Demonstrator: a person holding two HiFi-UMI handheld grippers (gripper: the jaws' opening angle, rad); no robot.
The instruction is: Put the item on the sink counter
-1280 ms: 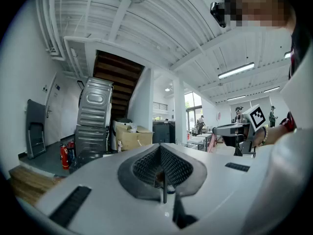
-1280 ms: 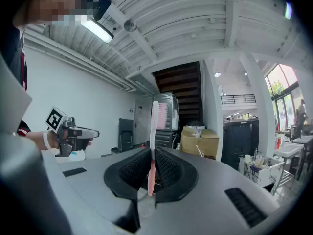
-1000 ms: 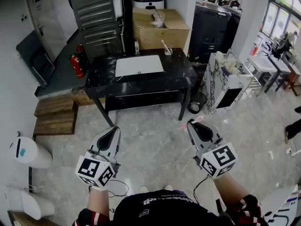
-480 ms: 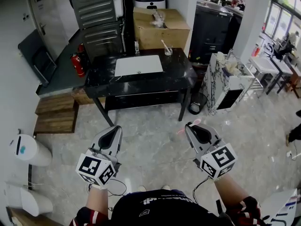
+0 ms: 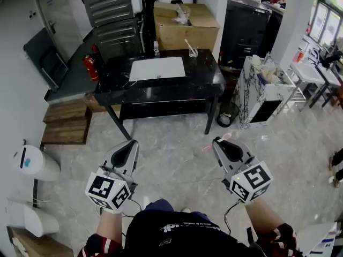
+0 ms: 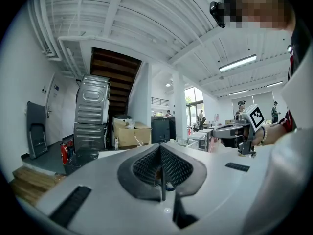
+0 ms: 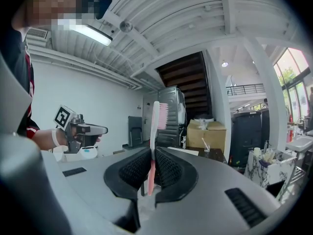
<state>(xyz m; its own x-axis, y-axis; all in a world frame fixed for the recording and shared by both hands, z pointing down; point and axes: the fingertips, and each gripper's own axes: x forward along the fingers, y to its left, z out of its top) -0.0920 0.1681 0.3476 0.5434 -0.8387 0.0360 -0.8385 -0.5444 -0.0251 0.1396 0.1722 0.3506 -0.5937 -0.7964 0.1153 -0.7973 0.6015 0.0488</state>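
The black sink counter (image 5: 209, 79) with its white basin (image 5: 157, 68) stands across the floor, well ahead of both grippers. My right gripper (image 5: 218, 140) (image 7: 152, 153) is shut on a pink toothbrush (image 7: 155, 126), whose handle is pinched between the pads and whose bristled head sticks up past the fingertips. In the head view, the toothbrush (image 5: 208, 147) shows as a pink sliver at the gripper's tip. My left gripper (image 5: 128, 143) (image 6: 160, 153) is held level beside it, shut with nothing between its pads.
On the counter's far edge stand a glass (image 5: 192, 51) and a small bottle (image 5: 156, 48). Behind it is a cardboard box (image 5: 185, 28). A marbled cabinet (image 5: 262, 92) stands to the right, wooden steps (image 5: 65, 123) and a fire extinguisher (image 5: 90, 67) to the left.
The view has shifted a little toward the counter and a knee now shows at the bottom. Both grippers keep their pose, and the toothbrush stays gripped.
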